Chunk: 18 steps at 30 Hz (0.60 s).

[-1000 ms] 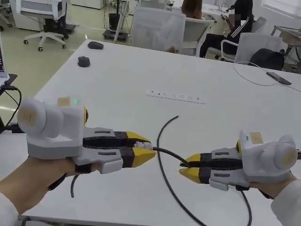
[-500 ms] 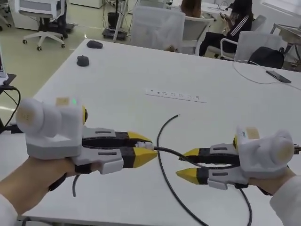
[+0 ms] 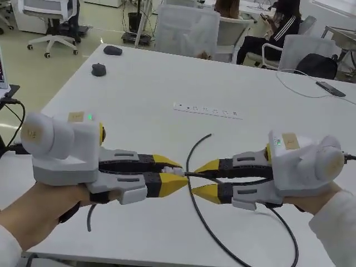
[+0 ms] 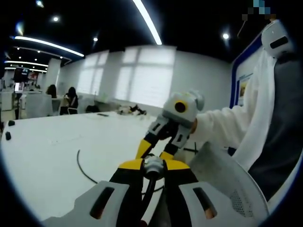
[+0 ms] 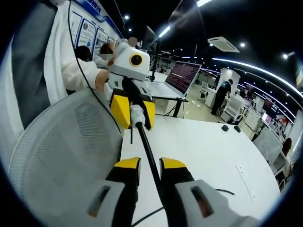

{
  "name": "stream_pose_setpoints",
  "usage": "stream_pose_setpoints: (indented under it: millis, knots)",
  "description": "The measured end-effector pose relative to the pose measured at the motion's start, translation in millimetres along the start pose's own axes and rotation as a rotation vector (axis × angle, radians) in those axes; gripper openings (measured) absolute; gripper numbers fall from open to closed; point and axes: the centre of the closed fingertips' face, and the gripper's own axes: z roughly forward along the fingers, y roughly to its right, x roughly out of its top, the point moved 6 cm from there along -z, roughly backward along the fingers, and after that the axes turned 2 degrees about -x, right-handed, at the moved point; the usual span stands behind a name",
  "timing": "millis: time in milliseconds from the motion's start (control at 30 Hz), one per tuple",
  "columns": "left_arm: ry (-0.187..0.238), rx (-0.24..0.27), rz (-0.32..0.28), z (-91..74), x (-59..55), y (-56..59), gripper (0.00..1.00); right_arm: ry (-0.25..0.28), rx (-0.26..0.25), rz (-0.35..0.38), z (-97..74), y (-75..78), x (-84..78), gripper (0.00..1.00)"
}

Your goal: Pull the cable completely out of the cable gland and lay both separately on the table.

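Your left gripper point(image 3: 182, 173) clamps the cable gland point(image 4: 152, 164); your right gripper point(image 3: 203, 178) gapes around the cable point(image 3: 191, 149). Close weakly and it may slip.

We record a white tabletop point(image 3: 139, 94) bearing a power strip point(image 3: 206, 111), a dark mouse point(image 3: 99, 70) near a second mouse point(image 3: 112, 51), a phone point(image 3: 329, 89) far right

Yellow-tipped left gripper point(image 3: 181, 173), white sleeve point(image 3: 338, 223)
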Motion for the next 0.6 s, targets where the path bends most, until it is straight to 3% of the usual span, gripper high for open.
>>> stream_pose_setpoints:
  millis: [167, 600]
  knots:
    - [-0.005, -0.004, 0.004, 0.5, -0.6, 1.1, 0.17, -0.012, 0.018, -0.01, 3.1, 0.5, -4.6, 0.05]
    - [-0.01, 0.009, 0.002, -0.3, -0.9, -1.2, 0.17, -0.002, 0.01, -0.028, 4.7, -1.2, -6.2, 0.03]
